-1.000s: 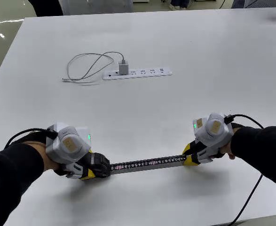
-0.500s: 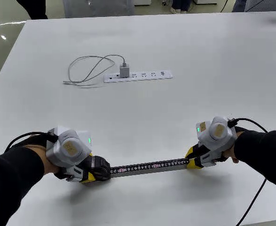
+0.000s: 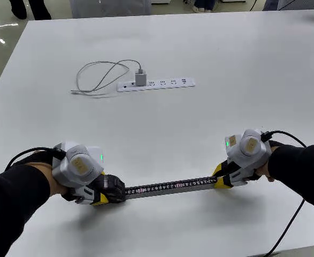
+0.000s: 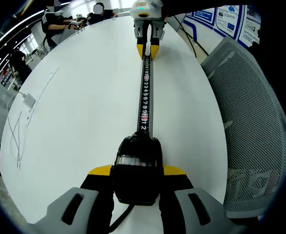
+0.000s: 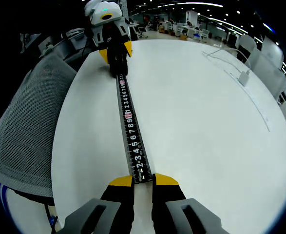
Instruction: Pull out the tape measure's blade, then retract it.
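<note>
Near the front edge of the white surface (image 3: 199, 48), the left claw (image 4: 138, 171) is clamped on the tape measure (image 3: 113, 189) case, and the right claw (image 5: 143, 181) is apparently pinching the blade (image 5: 130, 122) tip. A straight, level pull should keep the blade flat; its end hook is hidden between the tips.

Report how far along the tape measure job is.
Done: the blade is pulled out, stretched flat between the two claws. In hand: the left claw grips the black case, and the right claw pinches the blade's tip. Left: retracting the blade into the case, since it lies fully exposed.
</note>
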`<state>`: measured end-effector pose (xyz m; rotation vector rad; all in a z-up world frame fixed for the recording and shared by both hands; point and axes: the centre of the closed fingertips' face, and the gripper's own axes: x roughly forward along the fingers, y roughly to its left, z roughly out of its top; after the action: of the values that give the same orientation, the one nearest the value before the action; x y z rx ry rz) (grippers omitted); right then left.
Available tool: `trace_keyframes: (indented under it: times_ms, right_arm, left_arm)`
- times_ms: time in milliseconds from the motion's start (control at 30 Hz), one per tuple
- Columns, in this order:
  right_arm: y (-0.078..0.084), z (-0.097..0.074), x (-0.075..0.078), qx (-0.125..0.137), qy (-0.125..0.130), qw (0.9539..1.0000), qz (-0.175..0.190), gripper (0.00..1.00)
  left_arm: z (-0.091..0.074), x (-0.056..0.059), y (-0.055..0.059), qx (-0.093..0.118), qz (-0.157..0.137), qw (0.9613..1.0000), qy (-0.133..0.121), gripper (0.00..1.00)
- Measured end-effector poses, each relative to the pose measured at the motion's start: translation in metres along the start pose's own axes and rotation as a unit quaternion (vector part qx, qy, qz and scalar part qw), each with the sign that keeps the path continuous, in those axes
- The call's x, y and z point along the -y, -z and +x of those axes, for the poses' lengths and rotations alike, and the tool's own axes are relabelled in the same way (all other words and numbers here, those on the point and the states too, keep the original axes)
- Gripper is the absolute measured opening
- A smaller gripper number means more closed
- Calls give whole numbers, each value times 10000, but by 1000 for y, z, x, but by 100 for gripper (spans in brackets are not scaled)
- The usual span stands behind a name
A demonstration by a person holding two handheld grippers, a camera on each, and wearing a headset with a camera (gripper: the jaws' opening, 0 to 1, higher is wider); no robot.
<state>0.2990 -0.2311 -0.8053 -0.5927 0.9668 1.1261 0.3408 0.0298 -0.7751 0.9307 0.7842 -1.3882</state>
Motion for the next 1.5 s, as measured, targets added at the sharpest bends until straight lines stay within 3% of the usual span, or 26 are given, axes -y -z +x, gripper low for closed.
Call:
trace_keyframes:
  times_ms: [267,333,367,400,700,1133,1500]
  right_arm:
    - [1,0,0,10,22,10000,28,9]
    - [0,-1,0,16,-8,10000,81,9]
    - [0,-1,0,2,-14,10000,51,10]
    - [0,-1,-1,-86,-2,9997,-234,10]
    - [0,1,-2,-280,68,9981,-537,11]
    - [1,1,-2,-365,84,9984,-425,11]
    - [0,1,-2,-378,-43,9979,-519,12]
  left_arm:
    - [0,0,0,-2,-10,10000,-13,30]
    - [0,-1,-1,31,-161,9999,-12,31]
    - [0,-1,-2,61,-202,9998,-7,31]
    - [0,-1,-3,86,-63,9999,12,31]
    - [0,0,-3,129,-51,9999,-22,32]
    - [-1,0,-3,174,271,9995,1,31]
    - [-1,-1,2,181,97,9998,0,33]
